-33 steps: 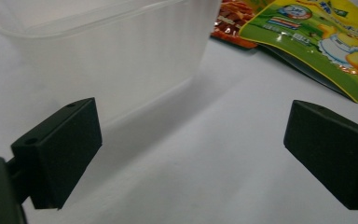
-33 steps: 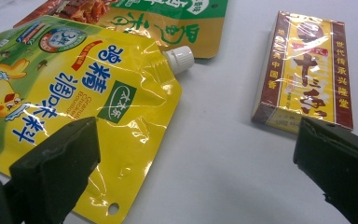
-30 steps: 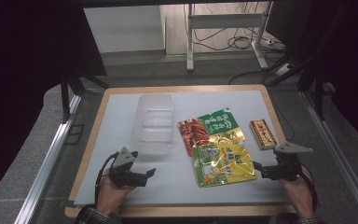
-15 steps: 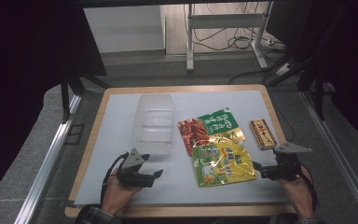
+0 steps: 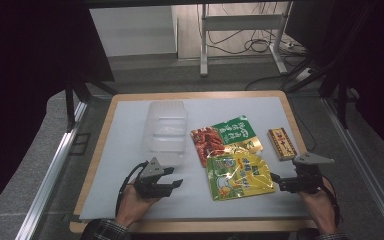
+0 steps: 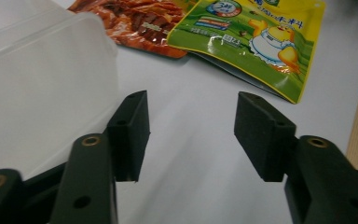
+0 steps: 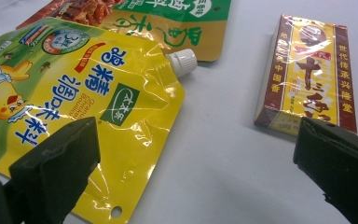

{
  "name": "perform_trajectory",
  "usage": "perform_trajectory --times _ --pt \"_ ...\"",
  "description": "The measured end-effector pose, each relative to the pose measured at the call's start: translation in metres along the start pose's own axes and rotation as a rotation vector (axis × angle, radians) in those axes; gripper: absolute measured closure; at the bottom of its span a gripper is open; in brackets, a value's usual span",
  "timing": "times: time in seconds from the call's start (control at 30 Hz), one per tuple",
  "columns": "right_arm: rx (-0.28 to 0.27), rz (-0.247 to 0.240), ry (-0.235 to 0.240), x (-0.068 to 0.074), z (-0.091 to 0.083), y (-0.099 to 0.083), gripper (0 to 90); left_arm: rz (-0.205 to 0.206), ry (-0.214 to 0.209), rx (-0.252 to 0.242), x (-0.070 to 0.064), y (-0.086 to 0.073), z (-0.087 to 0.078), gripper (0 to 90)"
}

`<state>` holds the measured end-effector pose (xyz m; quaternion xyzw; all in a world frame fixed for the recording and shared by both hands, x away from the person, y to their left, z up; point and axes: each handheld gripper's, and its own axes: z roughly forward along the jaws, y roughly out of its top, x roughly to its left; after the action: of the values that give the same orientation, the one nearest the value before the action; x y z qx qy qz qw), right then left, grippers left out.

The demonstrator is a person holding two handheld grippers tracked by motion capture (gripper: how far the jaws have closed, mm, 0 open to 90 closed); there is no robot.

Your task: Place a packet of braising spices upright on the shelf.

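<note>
A clear plastic container [image 5: 165, 131] [image 6: 42, 88] stands on the white mat [image 5: 115, 150]. To its right lie a red and green snack pouch [image 5: 225, 137] [image 6: 135, 21] [image 7: 158, 18], a yellow spouted pouch [image 5: 237, 175] [image 6: 256, 32] [image 7: 74, 93] overlapping it, and a small red and yellow box [image 5: 281, 143] [image 7: 310, 77]. My left gripper [image 5: 172, 184] [image 6: 191, 135] is open just in front of the container, nothing between its jaws. My right gripper [image 5: 276, 182] [image 7: 196, 158] is open at the yellow pouch's right edge, near the box.
The mat rests on a wooden table [image 5: 285, 97] with metal rails [image 5: 50, 175] along both sides. Cables and a metal stand [image 5: 240, 25] lie on the floor beyond the far edge. Bare mat stretches left of the container.
My left gripper has moved right and slightly forward, toward the container's near corner. The right gripper has stayed in place by the yellow pouch.
</note>
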<state>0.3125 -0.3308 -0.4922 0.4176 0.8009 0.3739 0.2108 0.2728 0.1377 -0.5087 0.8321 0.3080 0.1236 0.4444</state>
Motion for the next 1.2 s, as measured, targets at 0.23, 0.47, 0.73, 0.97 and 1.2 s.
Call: perform_trajectory --times 0.23,0.47,0.73,0.97,1.2 --pt "0.004 -0.002 0.006 0.001 0.001 0.0 0.5 0.024 -0.039 0.008 -0.005 0.006 0.014 53.9" --pt "0.021 -0.008 0.022 0.003 0.003 0.001 0.6 0.022 -0.09 0.006 -0.014 0.016 0.032 68.2" --pt "0.039 -0.015 0.036 0.005 0.004 0.002 0.7 0.054 -0.132 -0.006 -0.024 0.028 0.051 81.3" --pt "0.047 -0.019 0.04 0.005 0.005 0.001 0.5 0.092 -0.158 -0.002 -0.031 0.039 0.07 89.5" --pt "0.046 -0.017 0.048 0.005 0.005 0.001 0.5 0.11 -0.155 0.001 -0.032 0.047 0.091 89.6"
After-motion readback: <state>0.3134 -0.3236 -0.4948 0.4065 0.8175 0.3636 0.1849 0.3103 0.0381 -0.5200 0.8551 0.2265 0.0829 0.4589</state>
